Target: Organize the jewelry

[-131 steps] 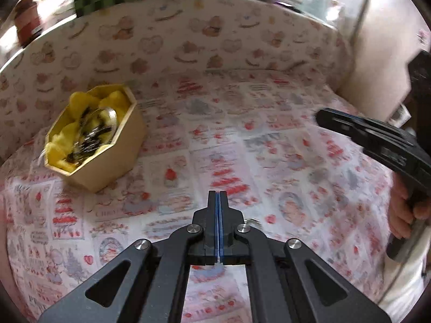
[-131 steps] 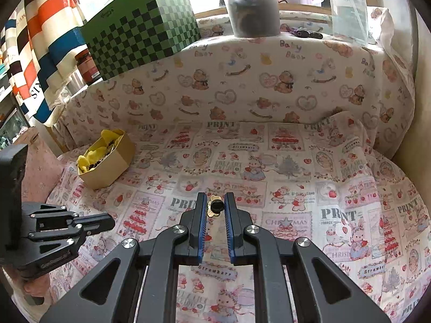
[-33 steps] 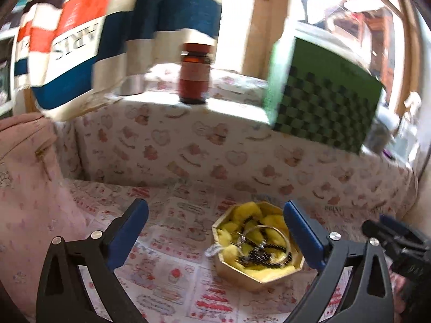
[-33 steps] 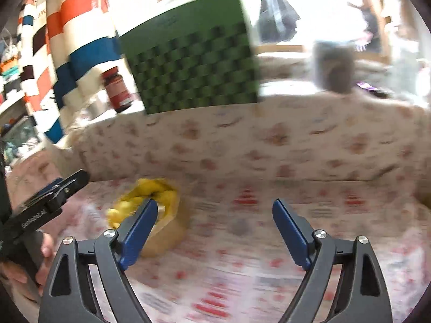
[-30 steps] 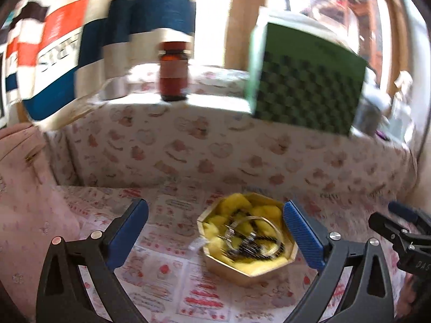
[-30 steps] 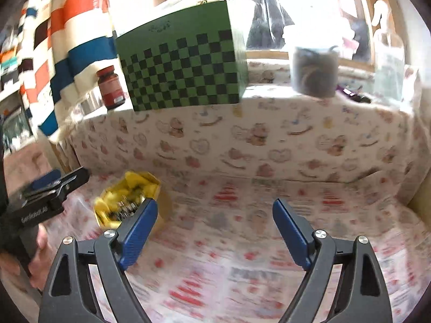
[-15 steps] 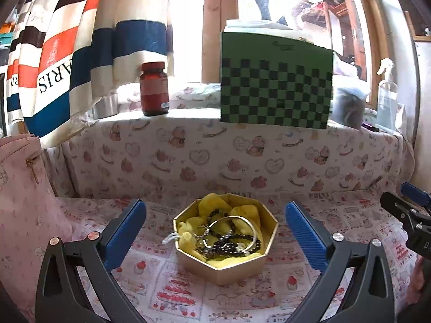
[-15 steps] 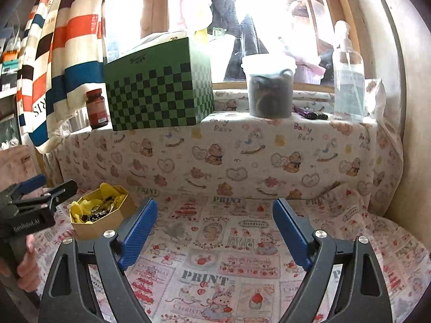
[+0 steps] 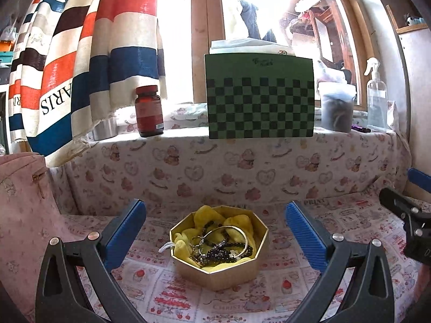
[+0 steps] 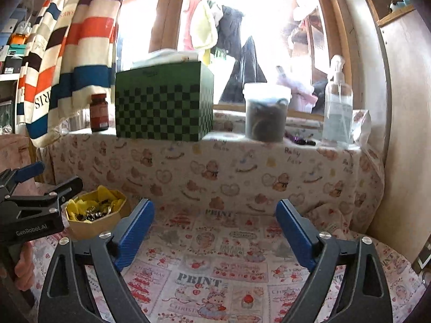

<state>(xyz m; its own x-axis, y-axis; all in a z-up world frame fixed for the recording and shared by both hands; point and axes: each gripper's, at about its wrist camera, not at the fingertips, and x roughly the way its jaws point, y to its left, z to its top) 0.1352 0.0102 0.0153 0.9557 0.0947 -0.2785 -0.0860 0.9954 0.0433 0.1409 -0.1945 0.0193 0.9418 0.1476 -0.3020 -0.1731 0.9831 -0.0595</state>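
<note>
Your left gripper (image 9: 215, 228) has its fingers spread wide with the jewelry box (image 9: 219, 246) sitting right between them, just ahead on the tablecloth (image 9: 242, 304). Jewelry (image 9: 221, 245) is piled inside it. Your right gripper (image 10: 214, 228) sits off to the box's right. On the ledge behind stand a jar (image 9: 149, 111) and a checkered box (image 9: 260, 97).

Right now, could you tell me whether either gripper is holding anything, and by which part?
Nothing is held: the left gripper and right gripper are both open and empty; the jewelry lies in the gold box.
</note>
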